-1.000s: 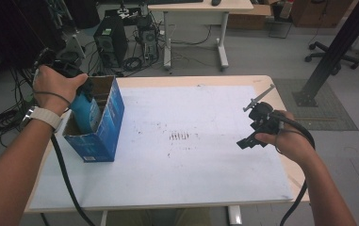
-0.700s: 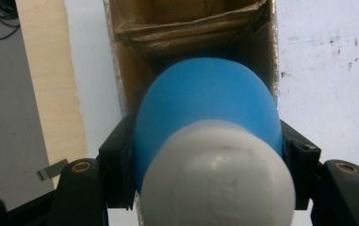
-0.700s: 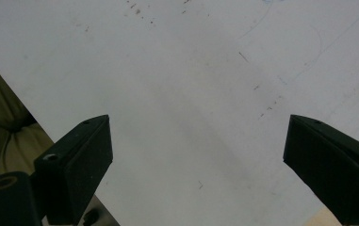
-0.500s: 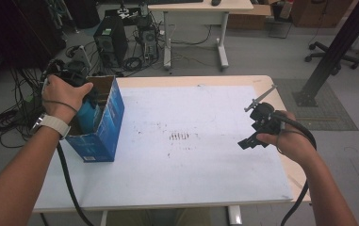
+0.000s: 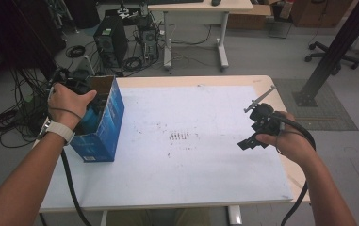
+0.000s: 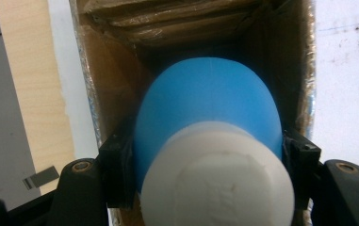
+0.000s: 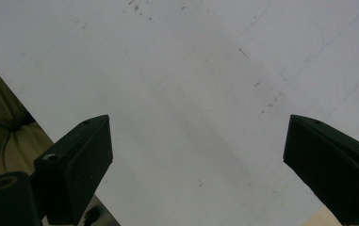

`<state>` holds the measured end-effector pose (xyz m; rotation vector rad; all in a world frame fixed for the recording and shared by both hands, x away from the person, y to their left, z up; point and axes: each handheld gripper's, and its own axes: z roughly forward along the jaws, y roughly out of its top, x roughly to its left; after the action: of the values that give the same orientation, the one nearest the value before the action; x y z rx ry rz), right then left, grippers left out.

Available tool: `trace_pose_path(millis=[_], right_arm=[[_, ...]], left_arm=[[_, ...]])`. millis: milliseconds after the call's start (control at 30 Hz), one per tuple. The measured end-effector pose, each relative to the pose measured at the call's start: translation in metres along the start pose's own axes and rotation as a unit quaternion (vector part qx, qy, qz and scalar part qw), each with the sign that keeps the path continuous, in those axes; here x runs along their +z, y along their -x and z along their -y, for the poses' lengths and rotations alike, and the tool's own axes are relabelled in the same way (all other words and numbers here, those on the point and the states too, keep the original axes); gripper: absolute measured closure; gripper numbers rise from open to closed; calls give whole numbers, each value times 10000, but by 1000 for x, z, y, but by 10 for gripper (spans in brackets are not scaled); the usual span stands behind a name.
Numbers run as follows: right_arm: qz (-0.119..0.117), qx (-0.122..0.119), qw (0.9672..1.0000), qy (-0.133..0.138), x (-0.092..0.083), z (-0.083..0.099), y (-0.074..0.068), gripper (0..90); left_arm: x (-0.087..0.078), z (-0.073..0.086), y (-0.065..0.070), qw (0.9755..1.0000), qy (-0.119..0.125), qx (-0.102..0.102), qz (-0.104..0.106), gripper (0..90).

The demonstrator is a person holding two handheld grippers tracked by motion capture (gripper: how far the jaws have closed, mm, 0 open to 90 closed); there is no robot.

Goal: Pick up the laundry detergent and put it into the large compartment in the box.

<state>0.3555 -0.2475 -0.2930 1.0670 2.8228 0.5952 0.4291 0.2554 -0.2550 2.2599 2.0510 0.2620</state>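
Bottle [image 6: 205,117] clamped in left gripper [image 6: 205,165], inside box [image 5: 102,123].
Cardboard walls close on both sides of jaws; bottle smooth, rounded, blue, white cap. Right gripper [image 7: 196,160] wide open, empty, above bare white table [image 5: 205,113].

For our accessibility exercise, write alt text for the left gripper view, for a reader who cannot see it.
A blue bottle with a white cap is clamped between the left gripper's two black jaws, pointing into an open cardboard box. White table lies beside the box.
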Motion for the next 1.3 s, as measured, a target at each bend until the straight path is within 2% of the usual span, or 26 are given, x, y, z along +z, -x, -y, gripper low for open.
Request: trace_pose_path(millis=[833, 1300], right_arm=[[3, 40, 10000, -6, 0, 5, 1, 88], [-8, 47, 10000, -7, 2, 6, 1, 88]], left_arm=[[24, 4, -1, 10000, -88, 11, -1, 373], [25, 3, -4, 9999, -92, 30, 66, 372]])
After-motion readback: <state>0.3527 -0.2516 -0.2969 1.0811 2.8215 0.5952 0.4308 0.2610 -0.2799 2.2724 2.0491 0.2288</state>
